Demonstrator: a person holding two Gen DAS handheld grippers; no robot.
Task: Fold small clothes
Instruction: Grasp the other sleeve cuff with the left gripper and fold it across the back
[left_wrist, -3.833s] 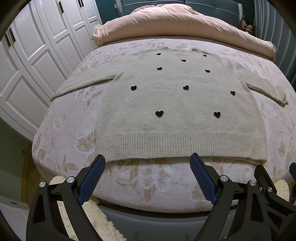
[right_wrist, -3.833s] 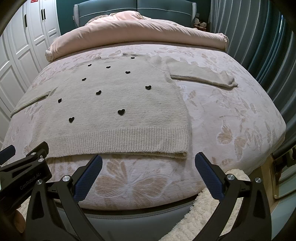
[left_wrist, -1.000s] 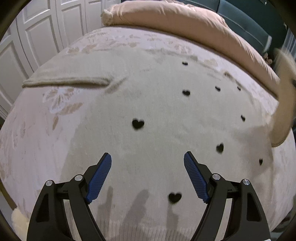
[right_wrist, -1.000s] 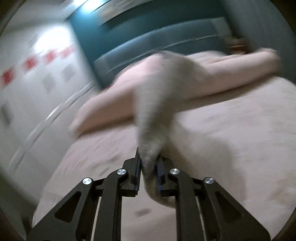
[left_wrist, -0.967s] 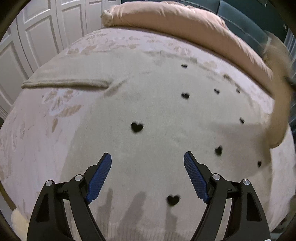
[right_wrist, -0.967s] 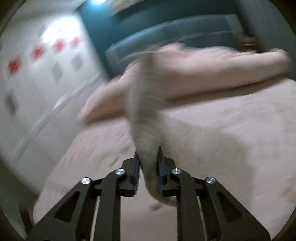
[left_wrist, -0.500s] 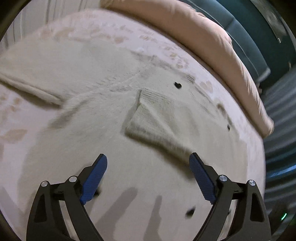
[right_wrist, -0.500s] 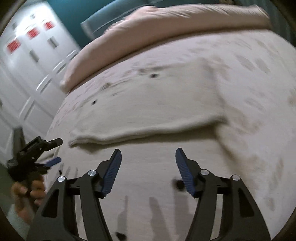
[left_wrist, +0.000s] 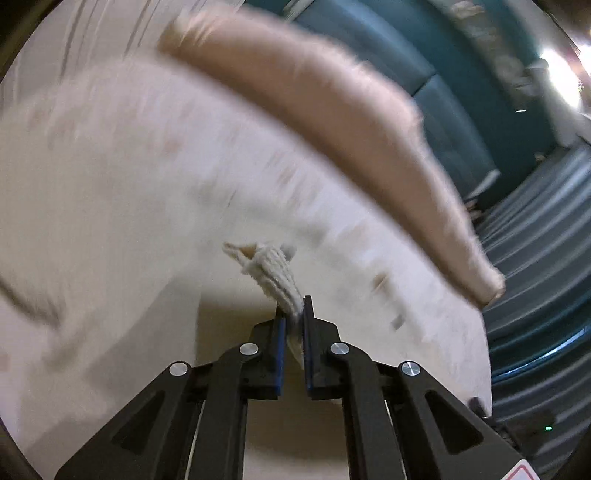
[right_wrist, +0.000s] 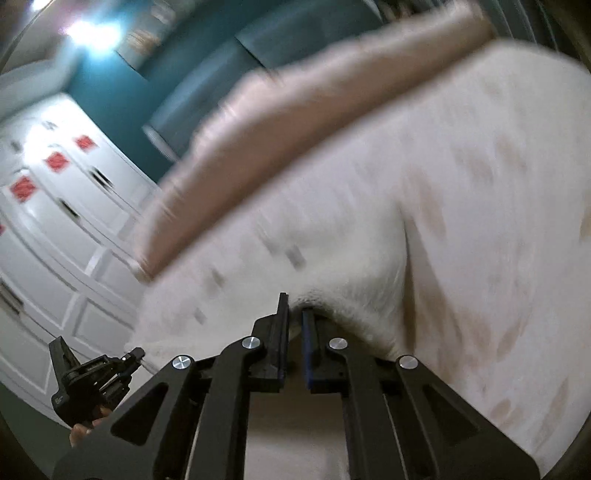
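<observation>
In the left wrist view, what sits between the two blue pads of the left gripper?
A bunched fold of the cream knit sweater is pinched between the pads of the left gripper, seen in the left wrist view; its ribbed edge sticks out past the tips.

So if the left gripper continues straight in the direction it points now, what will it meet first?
Probably the bedspread, past the knit sweater already pinched in the left gripper; blur makes depth uncertain.

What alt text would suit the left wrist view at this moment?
The left gripper is shut on a ribbed edge of the cream knit sweater, lifting it over the floral bedspread. Behind, motion-blurred, lie a pink duvet and a teal headboard.
</observation>
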